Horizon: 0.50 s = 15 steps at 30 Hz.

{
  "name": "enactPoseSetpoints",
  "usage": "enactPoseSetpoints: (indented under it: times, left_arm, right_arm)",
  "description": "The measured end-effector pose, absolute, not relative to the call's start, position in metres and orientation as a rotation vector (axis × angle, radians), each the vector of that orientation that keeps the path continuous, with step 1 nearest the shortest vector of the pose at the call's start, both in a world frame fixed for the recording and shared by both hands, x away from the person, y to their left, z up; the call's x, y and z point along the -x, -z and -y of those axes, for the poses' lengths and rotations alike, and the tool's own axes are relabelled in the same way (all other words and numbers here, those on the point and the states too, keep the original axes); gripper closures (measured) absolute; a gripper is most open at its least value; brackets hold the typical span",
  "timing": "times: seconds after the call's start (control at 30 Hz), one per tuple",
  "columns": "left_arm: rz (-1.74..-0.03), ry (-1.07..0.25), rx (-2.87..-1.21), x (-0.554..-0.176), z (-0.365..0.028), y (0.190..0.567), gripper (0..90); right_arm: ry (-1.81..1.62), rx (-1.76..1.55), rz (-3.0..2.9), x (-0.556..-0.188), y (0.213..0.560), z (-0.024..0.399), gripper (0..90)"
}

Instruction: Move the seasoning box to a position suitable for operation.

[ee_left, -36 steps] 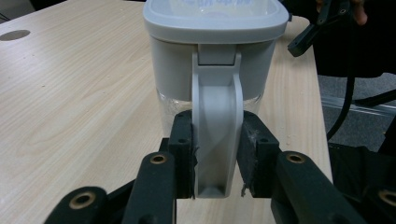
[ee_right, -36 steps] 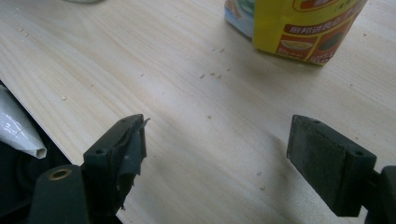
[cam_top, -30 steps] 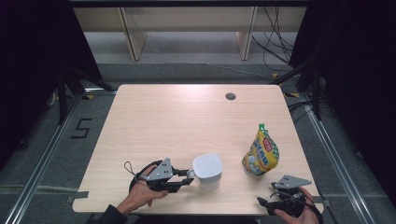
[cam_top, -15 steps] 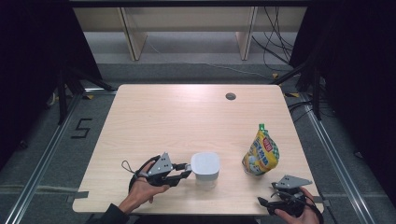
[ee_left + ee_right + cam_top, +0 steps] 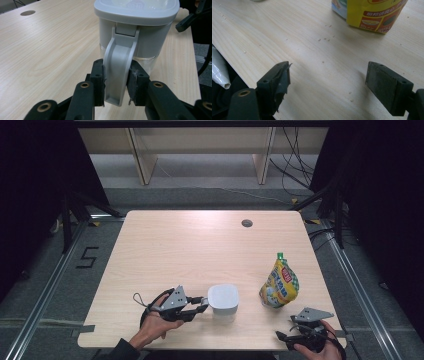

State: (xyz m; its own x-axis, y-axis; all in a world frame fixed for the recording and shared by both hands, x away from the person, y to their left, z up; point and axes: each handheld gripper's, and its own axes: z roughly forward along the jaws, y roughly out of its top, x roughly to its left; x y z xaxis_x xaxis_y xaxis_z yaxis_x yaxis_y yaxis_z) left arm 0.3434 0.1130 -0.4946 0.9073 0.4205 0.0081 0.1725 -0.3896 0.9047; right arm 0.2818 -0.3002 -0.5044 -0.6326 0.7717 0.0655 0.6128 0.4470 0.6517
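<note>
The wooden table (image 5: 190, 245) holds two things near its near edge: a white lidded jug (image 5: 223, 301) with a clear lower body near the middle, and a yellow stand-up pouch (image 5: 280, 282) with a green cap to its right, the two apart from each other. The jug stands upright with its lid on, and its grey handle (image 5: 119, 67) points left toward the left gripper (image 5: 199, 303). That gripper's pads are clamped on the lower part of the handle, so the grasp looks made, while any lifting, carrying or pouring seems not yet done. The pouch stands untouched. The left hand (image 5: 152, 327) lies low over the table, holding its gripper level and pointing right. The right gripper (image 5: 327, 77) hovers at the near right corner, jaws spread wide with nothing between them, aimed toward the pouch.
</note>
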Motion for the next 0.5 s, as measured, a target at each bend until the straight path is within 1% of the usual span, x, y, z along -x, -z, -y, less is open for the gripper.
enactPoseSetpoints:
  times: [0.07,0.1,0.27,0.33,0.4,0.43,0.47,0.5]
  left_arm:
    - [-0.453,-0.269,-1.964,-0.342,-0.111,0.495,68.5]
    - [-0.430,-0.270,-1.960,-0.343,-0.110,0.495,68.5]
    - [-0.439,-0.266,-1.971,-0.343,-0.109,0.494,68.3]
    - [-0.453,-0.254,-1.978,-0.343,-0.110,0.493,67.6]
    - [-0.462,-0.237,-1.983,-0.343,-0.111,0.491,57.3]
    - [-0.475,-0.223,-1.979,-0.344,-0.112,0.489,57.3]
    - [-0.490,-0.243,-1.990,-0.344,-0.115,0.485,47.1]
    - [-0.490,-0.243,-1.990,-0.344,-0.115,0.485,46.9]
  right_arm:
    - [-0.958,-1.204,-2.457,-0.282,0.504,0.300,20.7]
    - [-0.957,-1.205,-2.457,-0.282,0.504,0.300,20.7]
    - [-0.956,-1.203,-2.459,-0.281,0.504,0.300,20.7]
    - [-0.962,-1.114,-2.469,-0.285,0.505,0.303,20.7]
    - [-0.961,-1.157,-2.472,-0.284,0.505,0.302,20.7]
    - [-0.954,-1.157,-2.472,-0.284,0.504,0.302,20.7]
    - [-0.957,-1.169,-2.464,-0.282,0.504,0.301,20.7]
    - [-0.957,-1.169,-2.464,-0.282,0.504,0.301,20.7]
